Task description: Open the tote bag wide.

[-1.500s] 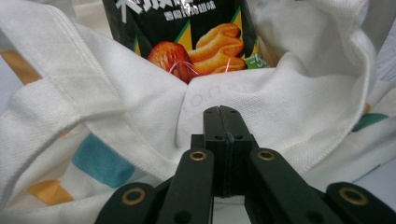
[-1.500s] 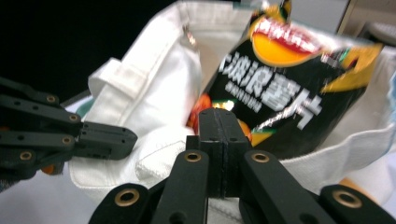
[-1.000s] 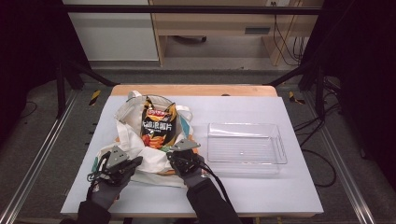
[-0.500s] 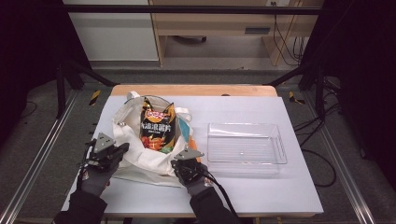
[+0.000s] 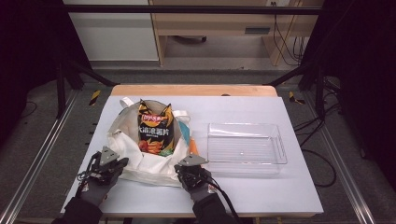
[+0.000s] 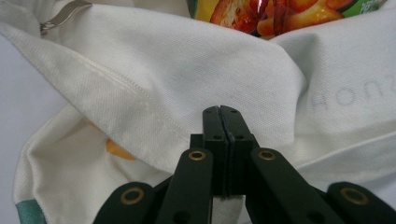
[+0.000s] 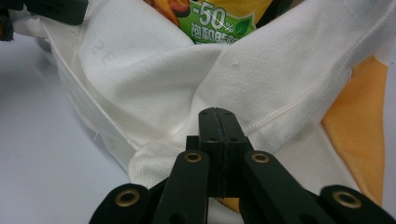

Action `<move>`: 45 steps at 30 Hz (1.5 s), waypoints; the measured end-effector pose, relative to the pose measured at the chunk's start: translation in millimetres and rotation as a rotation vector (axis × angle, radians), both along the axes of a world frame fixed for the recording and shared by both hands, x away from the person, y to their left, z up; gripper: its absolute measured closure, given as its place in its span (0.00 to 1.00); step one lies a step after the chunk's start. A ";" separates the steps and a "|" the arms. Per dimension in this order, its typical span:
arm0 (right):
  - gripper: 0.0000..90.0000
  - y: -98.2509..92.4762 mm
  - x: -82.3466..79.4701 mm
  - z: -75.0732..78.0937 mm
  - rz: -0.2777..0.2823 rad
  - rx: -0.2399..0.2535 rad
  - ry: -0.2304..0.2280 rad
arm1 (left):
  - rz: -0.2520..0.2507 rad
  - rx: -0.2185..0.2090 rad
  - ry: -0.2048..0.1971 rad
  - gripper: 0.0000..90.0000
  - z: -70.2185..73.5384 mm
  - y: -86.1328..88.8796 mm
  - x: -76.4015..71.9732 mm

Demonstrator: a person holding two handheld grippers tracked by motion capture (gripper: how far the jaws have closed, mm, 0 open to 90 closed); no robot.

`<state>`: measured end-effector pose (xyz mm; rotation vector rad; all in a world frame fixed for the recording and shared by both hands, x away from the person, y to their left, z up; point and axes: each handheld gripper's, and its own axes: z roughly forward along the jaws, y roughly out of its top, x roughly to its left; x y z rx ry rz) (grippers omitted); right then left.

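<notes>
Near the front edge of the white table (image 5: 261, 200) sits a cream canvas tote bag (image 5: 140, 161), with a chip bag (image 5: 155, 130) sticking out of its mouth. Left gripper (image 6: 220, 112) and right gripper (image 7: 215, 114) are parked at the tote's two near corners, jaws pressed fully together with nothing pinched in them; the cloth lies just past the tips. Looks like the unpacking step to me: chips out of the tote, probably over to the clear plastic tray (image 5: 246, 148) on the right. Next move calls for opening a gripper, reaching into the mouth and pinching the chip bag's top, maybe the other pinning the cloth.
</notes>
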<state>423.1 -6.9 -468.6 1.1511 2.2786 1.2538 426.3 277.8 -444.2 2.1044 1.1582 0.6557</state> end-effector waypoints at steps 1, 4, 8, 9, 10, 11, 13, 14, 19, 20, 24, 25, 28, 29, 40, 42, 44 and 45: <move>1.00 -0.3 -0.2 -0.3 0.001 -0.001 -0.003 | -0.001 0.005 0.001 0.99 -0.6 -0.4 -0.4; 1.00 -1.8 -2.8 -0.6 -0.007 -0.002 -0.001 | -0.005 0.014 0.009 0.99 -2.8 -0.5 -2.7; 1.00 -6.6 -5.7 -1.5 -0.009 0.002 -0.001 | -0.011 0.018 0.022 0.99 -4.9 -0.6 -5.2; 1.00 -7.2 -6.3 -1.6 -0.012 0.006 0.001 | -0.012 0.016 0.028 0.99 -5.5 -0.6 -5.5; 1.00 -8.6 -7.3 -2.1 -0.016 0.007 0.003 | -0.012 0.014 0.032 0.99 -5.8 -0.6 -5.6; 1.00 -9.0 -7.8 -2.2 -0.018 0.007 0.003 | -0.013 0.013 0.034 0.99 -6.0 -0.6 -6.0; 1.00 -9.9 -8.7 -3.2 -0.019 0.005 0.002 | -0.017 0.010 0.041 0.99 -6.7 -0.8 -6.5; 1.00 -10.2 -9.0 -3.9 -0.022 0.005 0.003 | -0.018 0.011 0.042 0.99 -7.2 -1.0 -6.9; 1.00 -11.6 -8.3 -3.0 -0.018 0.014 0.004 | -0.018 0.015 0.046 0.99 -9.0 -2.1 -6.8; 1.00 -12.1 -8.7 -1.1 -0.020 0.015 0.004 | -0.017 0.014 0.046 0.99 -9.2 -2.1 -6.7; 1.00 -17.1 -10.2 13.7 -0.032 0.023 -0.041 | -0.017 0.014 0.048 0.99 -9.8 -2.2 -6.3; 1.00 -18.2 -10.1 17.0 -0.037 0.025 -0.053 | -0.017 0.014 0.048 0.99 -9.9 -2.3 -6.2; 1.00 -20.4 -6.7 28.8 -0.056 0.043 -0.091 | -0.017 0.014 0.047 0.99 -9.9 -2.4 -6.2; 1.00 -19.4 -4.9 31.3 -0.067 0.046 -0.098 | -0.018 0.014 0.048 0.99 -9.9 -2.2 -6.1; 1.00 -8.9 1.7 2.4 -0.146 -0.049 -0.080 | -0.024 -0.004 0.045 0.99 -8.0 0.3 -6.1; 1.00 -7.6 1.1 0.9 -0.143 -0.076 -0.085 | -0.027 -0.008 0.044 0.99 -7.3 0.8 -6.3; 1.00 -7.6 2.1 -1.8 -0.138 -0.083 -0.082 | -0.029 -0.020 0.040 0.99 -5.2 2.1 -6.9; 1.00 -6.9 2.0 -3.6 -0.142 -0.082 -0.074 | -0.030 -0.031 0.037 0.99 -3.5 3.2 -7.2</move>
